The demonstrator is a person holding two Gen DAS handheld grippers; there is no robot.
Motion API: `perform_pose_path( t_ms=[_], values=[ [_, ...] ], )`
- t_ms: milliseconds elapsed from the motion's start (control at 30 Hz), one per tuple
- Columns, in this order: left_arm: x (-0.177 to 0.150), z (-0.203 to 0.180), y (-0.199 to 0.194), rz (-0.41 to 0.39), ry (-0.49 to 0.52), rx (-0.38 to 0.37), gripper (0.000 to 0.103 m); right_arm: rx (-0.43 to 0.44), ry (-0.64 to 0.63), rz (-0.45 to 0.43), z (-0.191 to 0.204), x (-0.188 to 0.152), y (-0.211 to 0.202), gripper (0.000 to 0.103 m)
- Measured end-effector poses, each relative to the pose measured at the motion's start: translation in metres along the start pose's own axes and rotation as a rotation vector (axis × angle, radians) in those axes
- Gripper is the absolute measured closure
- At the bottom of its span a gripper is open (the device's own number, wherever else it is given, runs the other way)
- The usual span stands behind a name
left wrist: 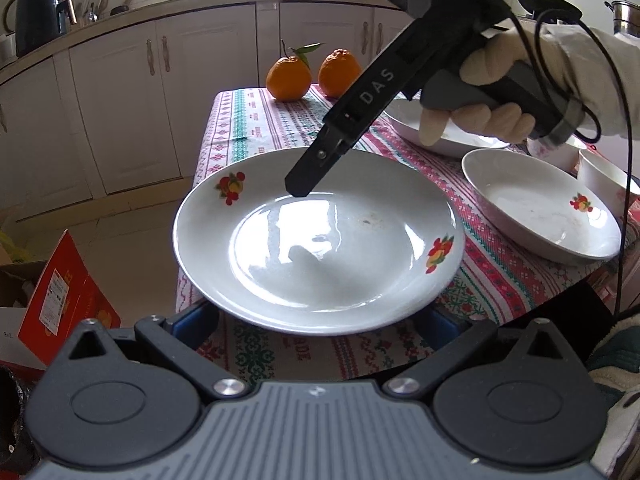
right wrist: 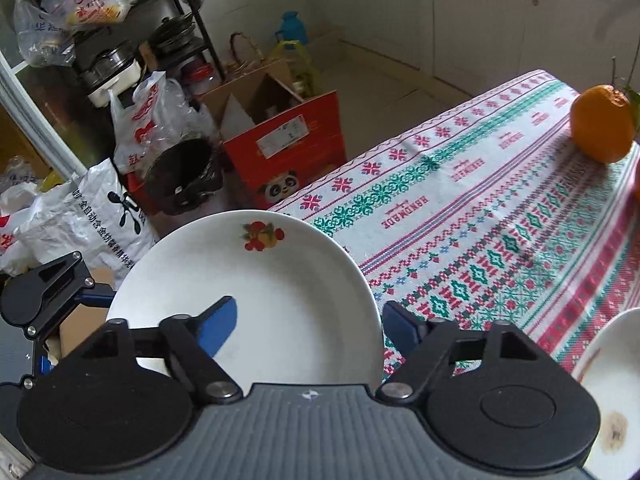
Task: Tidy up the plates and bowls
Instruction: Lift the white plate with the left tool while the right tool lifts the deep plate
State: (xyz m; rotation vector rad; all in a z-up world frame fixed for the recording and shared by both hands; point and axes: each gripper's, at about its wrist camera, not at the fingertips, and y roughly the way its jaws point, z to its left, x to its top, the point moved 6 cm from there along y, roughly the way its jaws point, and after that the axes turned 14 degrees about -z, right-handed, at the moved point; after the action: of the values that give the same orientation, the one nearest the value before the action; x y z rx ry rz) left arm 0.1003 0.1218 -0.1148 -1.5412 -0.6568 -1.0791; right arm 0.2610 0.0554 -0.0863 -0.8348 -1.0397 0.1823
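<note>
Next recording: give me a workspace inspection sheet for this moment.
Surface: table under a patterned cloth.
Job's things: plate reaching past the table's edge; two dishes and a bowl to the right.
Clutter: two oranges.
Grippers: right gripper open, jaws astride the plate's rim; left gripper fingers under the plate, grip unclear.
Cables: black cable from the right gripper's handle.
Surroundings: cabinets, red box, bags on the floor.
</note>
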Motion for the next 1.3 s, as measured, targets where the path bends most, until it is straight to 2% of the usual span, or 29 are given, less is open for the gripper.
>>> perform_pose_path(
  t_ms=[167, 600, 1300],
  values=[
    [0.001, 0.001, 0.001, 0.004, 0.001, -0.015, 0.001, 0.046, 0.026, 0.020, -0.006, -0.001, 0.005, 0.032],
    [0.007, 0.003, 0.005, 0.041, 0.021, -0.044, 0.001, 0.117, 0.117, 0.016, -0.016, 0.000, 0.002, 0.032],
    [0.038, 0.027, 0.060, 0.028, 0.043, -0.107, 0.001, 0.025, 0.172, -0.084, -0.072, 0.033, 0.000, 0.032]
  ],
)
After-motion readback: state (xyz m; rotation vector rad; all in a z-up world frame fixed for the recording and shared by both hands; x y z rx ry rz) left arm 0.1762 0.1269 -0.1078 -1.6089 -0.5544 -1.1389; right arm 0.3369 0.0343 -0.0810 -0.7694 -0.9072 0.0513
